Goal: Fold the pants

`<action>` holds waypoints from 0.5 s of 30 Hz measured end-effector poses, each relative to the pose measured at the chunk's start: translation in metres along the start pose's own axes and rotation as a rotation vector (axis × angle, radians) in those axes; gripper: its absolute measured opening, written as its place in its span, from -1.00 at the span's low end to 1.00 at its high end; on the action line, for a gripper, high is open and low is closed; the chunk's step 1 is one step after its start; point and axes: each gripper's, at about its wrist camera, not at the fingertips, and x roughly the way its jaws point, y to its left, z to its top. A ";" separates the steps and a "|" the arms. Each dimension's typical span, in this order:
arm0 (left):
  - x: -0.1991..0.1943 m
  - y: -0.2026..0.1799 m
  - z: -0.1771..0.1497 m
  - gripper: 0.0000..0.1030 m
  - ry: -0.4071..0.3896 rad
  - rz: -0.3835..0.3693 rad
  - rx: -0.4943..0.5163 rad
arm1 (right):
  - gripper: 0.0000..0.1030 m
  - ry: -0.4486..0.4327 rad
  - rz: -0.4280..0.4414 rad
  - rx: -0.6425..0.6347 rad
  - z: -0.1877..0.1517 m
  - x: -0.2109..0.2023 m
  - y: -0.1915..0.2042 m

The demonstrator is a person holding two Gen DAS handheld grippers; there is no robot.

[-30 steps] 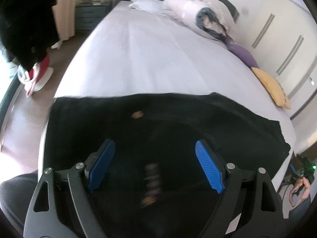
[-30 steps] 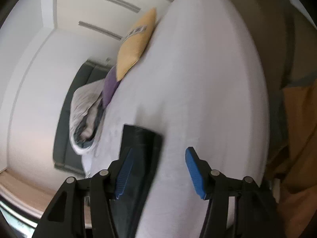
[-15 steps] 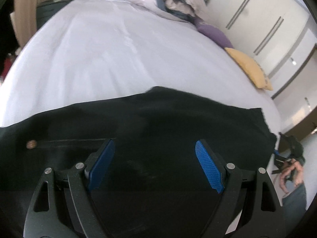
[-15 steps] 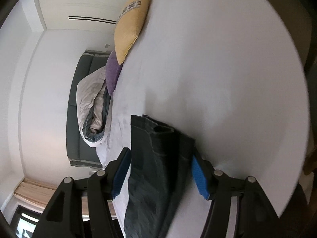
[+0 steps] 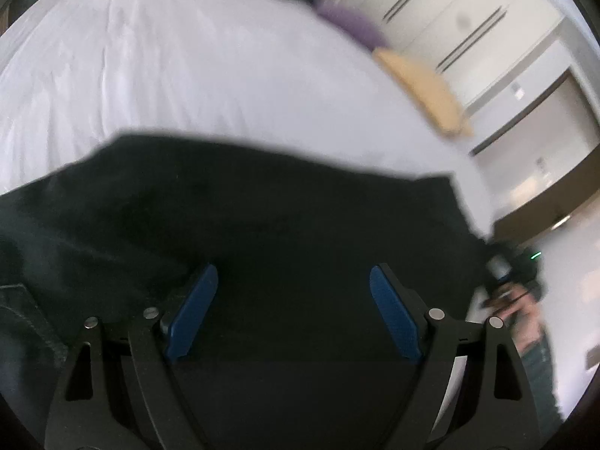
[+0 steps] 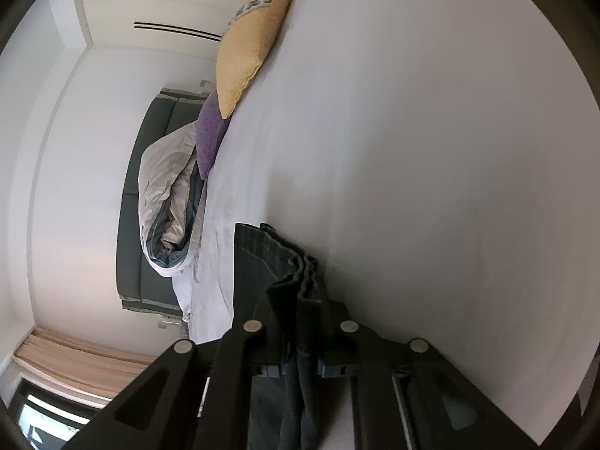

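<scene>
Black pants (image 5: 285, 217) spread flat on the white bed (image 5: 187, 75), directly under and ahead of the left claw (image 5: 294, 309); fabric filling the whole gap between its blue pads (image 5: 392, 313); whether pads touch cloth, impossible to tell.

Left claw wide, gripping nothing.

Right claw (image 6: 300, 348) pinched tight on the pants (image 6: 277, 270); bunched folds of one end squeezed between its fingers (image 6: 258, 318), hem sticking out just beyond the tips; remaining cloth lying against the bed (image 6: 431, 150).

Long axis of the pants running across the left wrist view, side to side along the near edge of the bed; far end reaching the bed's corner at the right, next to a blurred hand (image 5: 525, 322) with the other tool; pocket stitching at the lower left.

Further up the bed, near its side edge: yellow pillow (image 6: 251, 37), purple pillow (image 6: 212, 135) touching it, then a rolled duvet (image 6: 168, 202) against the dark headboard (image 6: 131, 225); white wardrobe (image 5: 468, 18) beyond.
</scene>
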 end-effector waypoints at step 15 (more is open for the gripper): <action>0.009 0.016 -0.013 0.56 -0.014 -0.035 -0.004 | -0.80 -0.052 -0.091 -0.360 -0.031 -0.011 0.080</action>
